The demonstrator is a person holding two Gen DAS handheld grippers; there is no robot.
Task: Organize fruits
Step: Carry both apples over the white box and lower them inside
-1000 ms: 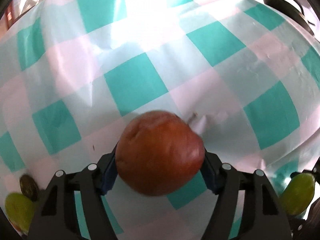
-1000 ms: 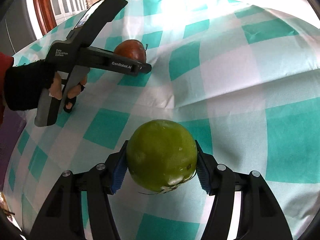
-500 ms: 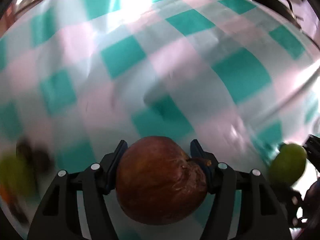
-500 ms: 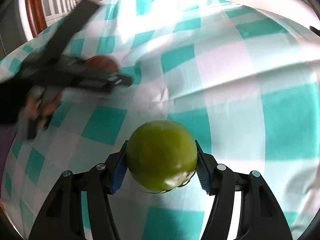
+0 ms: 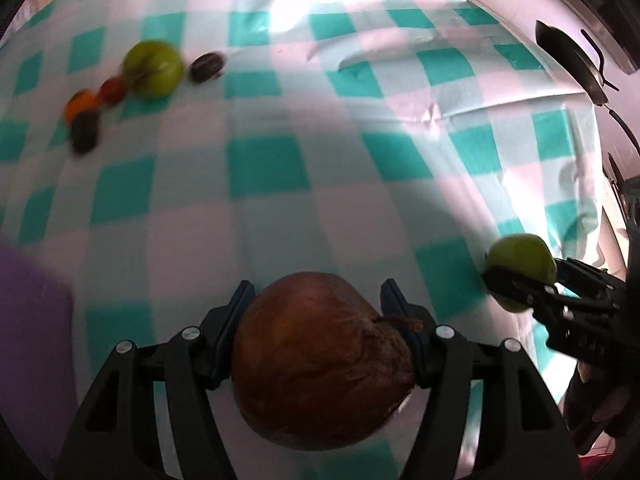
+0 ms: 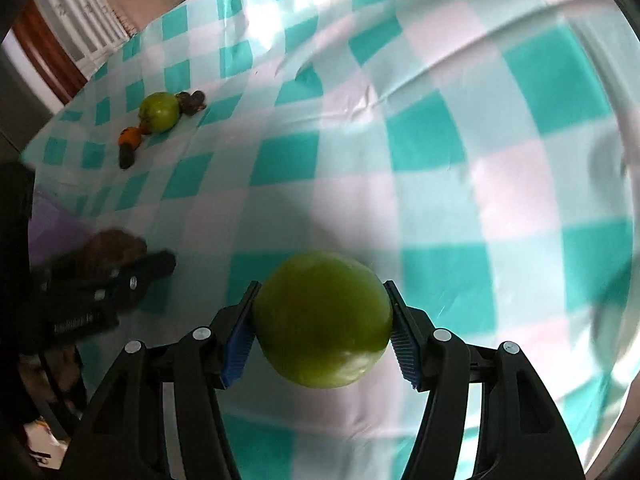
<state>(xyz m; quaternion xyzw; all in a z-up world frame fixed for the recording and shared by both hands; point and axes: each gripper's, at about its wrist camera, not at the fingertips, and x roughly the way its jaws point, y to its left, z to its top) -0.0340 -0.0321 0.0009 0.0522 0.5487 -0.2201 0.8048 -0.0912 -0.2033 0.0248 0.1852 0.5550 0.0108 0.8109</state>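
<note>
Teal-and-white checked tablecloth (image 5: pixel 272 176) covers the whole table, wrinkled in places and lit brightly toward the far edge. Two hand-held grippers hang above it, each carrying one fruit. Seen from its own camera, the left gripper (image 5: pixel 320 344) is about half open, its blue pads pressed against both sides of a reddish-brown apple (image 5: pixel 322 360) whose short stem points toward the right pad. The right gripper (image 6: pixel 322 328), also about half open, clamps a smooth green apple (image 6: pixel 322 320) between its blue ribbed pads. Both fruits are off the cloth, carried in the air. Far across the table on the left lies a small cluster: another green apple on the cloth (image 6: pixel 159 111), a small orange fruit (image 6: pixel 129 136) and several dark, roundish fruits (image 6: pixel 192 101) too small to identify, all touching or just beside one another. A purple shape (image 5: pixel 32 320) fills the lower left corner of the left view, blurred, and I cannot tell what it is. The step in hand looks like carrying both apples toward a gathering place, probably that cluster. To do it well, keep each grip firm and level so the round fruit does not roll out, bring the hands in one after the other so the grippers do not collide, lower each apple until it rests on the cloth beside the group before letting go, and avoid nudging the loose small fruits.
</note>
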